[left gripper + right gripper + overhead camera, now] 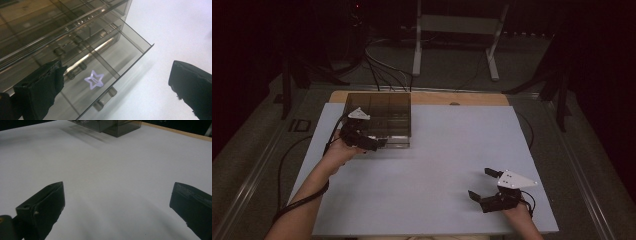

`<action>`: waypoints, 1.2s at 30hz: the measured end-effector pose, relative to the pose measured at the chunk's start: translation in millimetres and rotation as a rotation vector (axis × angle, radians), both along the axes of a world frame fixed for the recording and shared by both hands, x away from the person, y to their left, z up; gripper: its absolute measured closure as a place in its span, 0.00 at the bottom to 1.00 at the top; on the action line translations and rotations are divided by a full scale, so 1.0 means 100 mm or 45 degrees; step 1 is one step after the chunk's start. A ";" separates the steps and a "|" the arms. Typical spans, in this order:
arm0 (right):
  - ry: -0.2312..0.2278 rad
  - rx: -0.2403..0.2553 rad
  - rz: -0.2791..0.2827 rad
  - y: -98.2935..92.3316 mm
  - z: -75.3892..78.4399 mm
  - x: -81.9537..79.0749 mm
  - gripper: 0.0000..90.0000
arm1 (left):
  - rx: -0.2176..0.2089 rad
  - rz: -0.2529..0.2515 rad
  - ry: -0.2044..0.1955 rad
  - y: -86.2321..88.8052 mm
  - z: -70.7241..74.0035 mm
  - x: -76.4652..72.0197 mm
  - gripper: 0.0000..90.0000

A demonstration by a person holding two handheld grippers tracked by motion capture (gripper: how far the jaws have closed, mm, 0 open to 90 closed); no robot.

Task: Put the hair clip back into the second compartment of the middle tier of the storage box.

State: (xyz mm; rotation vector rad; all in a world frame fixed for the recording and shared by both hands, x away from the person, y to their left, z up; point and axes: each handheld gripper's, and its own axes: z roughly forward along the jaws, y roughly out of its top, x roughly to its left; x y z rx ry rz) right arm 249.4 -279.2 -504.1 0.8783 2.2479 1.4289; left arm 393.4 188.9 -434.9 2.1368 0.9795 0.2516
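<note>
A smoked see-through drawer box (379,117) stands at the back left of the white table top (437,160). One drawer (135,53) is pulled out toward me, and a pale purple star-shaped clip (94,80) lies flat on its floor. My left gripper (381,143) hovers over that open drawer with its jaws wide apart; in the left gripper view (116,72) nothing is between them and the star lies below. My right gripper (478,183) rests near the front right of the table, open and empty, as the right gripper view (117,187) confirms.
A wooden strip (462,98) runs along the table's back edge. Behind it on the floor stand a white metal frame (457,30) and loose cables (382,75). A black cable (299,200) trails from my left forearm off the table's left side.
</note>
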 end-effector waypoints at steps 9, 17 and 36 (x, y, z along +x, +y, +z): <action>-0.001 -0.008 0.004 0.02 0.00 0.00 0.00 | -0.045 -0.024 -0.013 0.15 0.00 -0.16 0.00; -0.002 -0.009 0.005 0.02 0.00 0.00 0.00 | -0.055 -0.007 -0.023 0.24 -0.01 -0.29 0.00; 0.001 -0.009 0.001 0.03 0.00 0.00 0.00 | -0.055 -0.014 -0.045 0.29 -0.11 -0.59 0.00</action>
